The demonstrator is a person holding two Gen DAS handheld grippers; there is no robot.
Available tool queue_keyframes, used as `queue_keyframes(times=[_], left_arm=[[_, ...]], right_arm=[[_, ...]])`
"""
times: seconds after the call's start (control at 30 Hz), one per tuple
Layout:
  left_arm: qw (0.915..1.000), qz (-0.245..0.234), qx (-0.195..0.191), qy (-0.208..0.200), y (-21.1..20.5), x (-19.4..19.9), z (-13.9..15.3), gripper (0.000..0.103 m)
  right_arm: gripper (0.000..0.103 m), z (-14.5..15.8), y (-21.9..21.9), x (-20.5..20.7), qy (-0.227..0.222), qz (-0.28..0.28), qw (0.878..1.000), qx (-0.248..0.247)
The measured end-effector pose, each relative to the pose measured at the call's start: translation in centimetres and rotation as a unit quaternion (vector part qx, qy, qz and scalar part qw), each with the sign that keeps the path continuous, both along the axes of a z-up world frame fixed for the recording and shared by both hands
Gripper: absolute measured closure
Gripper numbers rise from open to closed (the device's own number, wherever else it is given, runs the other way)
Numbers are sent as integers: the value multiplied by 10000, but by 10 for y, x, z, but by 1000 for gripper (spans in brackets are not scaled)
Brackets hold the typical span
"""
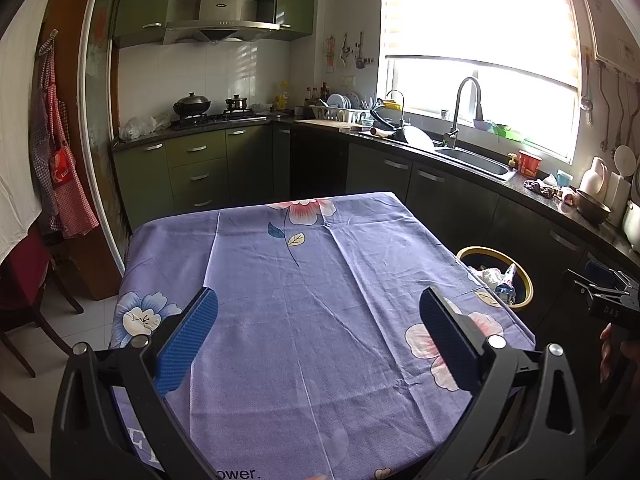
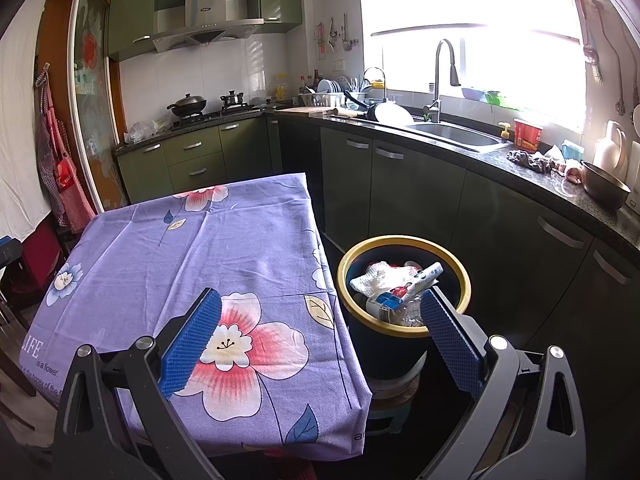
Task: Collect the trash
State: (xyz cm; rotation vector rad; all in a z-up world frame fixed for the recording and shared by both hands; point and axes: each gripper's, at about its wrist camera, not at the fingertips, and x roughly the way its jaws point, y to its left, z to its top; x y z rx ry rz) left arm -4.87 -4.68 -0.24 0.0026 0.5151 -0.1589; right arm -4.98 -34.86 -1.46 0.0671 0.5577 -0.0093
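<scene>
A dark bin with a yellow rim [image 2: 404, 330] stands on a small stool at the table's right side, and it shows in the left wrist view as the bin [image 1: 526, 294]. Inside it lies trash [image 2: 394, 284]: white crumpled paper, a white and blue carton, clear plastic, trash [image 1: 500, 278]. My right gripper [image 2: 320, 312] is open over the table's right corner, its right finger in front of the bin's rim, nothing between the fingers. My left gripper [image 1: 318, 304] is open above the purple flowered tablecloth [image 1: 304, 312], holding nothing.
The cloth-covered table [image 2: 192, 256] fills the near ground. Dark cabinets and a black counter with a sink [image 2: 456, 136] run along the right. A stove with pots [image 1: 200, 110] stands at the back. A chair [image 1: 28, 292] is at the left. The other gripper's body and a hand [image 1: 612, 320] show at the right edge.
</scene>
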Motion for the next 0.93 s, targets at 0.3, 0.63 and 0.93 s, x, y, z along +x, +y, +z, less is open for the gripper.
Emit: queue_keyframes(times=[0.3, 0.63, 0.93], left_arm=[[10000, -13, -8, 33, 0, 3, -1, 7], [9999, -23, 57, -83, -2, 4, -1, 7], [9998, -97, 87, 178, -1, 25, -10, 7]], right_arm=[[5, -1, 0, 0, 10, 3, 10000, 2], [5, -2, -1, 0, 19, -3, 10000, 0], [5, -10, -1, 11, 134, 86, 9999, -26]])
